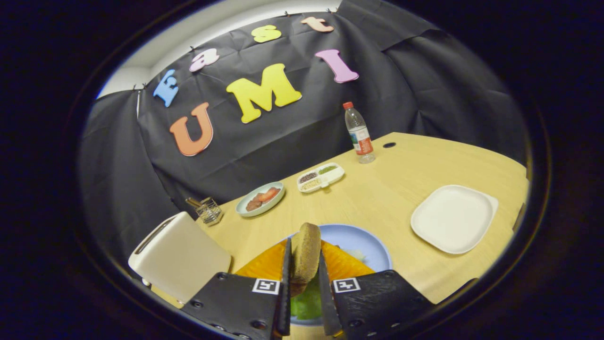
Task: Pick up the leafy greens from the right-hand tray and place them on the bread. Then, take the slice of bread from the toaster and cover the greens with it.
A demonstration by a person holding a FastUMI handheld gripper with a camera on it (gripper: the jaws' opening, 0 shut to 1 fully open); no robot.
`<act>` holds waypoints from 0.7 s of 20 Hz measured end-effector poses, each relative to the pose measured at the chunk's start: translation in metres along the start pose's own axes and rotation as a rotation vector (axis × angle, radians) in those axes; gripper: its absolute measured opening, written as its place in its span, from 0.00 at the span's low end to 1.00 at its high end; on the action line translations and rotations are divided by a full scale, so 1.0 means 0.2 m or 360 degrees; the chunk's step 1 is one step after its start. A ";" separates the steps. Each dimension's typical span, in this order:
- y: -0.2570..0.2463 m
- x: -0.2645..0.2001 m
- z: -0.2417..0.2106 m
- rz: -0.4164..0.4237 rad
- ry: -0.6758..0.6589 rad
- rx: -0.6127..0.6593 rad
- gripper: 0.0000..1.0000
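My gripper point(304, 267) is shut on a brown slice of bread point(306, 252), held upright on edge between the two fingers point(286, 283). Right below it lies a blue plate point(365, 243) with an orange-yellow sheet point(342, 264) and leafy greens point(306, 302) showing in the gap under the held slice. The white toaster point(177, 257) stands to the left of the fingers, its slot on top. To the right, beyond the plate, sits the white square tray point(453, 217), bare.
Further back on the wooden table point(377, 193) stand a small dish of reddish food point(260, 198), a white divided tray of condiments point(321, 177), a water bottle point(358, 134) and a wire holder point(207, 210) by the toaster. The table's right edge is near the white tray.
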State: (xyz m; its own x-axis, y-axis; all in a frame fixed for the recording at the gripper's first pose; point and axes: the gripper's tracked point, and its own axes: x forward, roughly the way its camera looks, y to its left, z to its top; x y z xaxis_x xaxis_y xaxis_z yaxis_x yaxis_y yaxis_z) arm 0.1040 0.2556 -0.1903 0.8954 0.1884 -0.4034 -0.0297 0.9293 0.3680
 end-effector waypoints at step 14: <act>-0.03 -0.36 0.37 -0.0089 -0.0276 -0.0338 0.95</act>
State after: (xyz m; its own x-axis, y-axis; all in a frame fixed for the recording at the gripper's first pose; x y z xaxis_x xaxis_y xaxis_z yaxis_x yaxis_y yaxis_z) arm 0.0723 0.2134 -0.1020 0.9605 0.0946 -0.2617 -0.0540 0.9859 0.1582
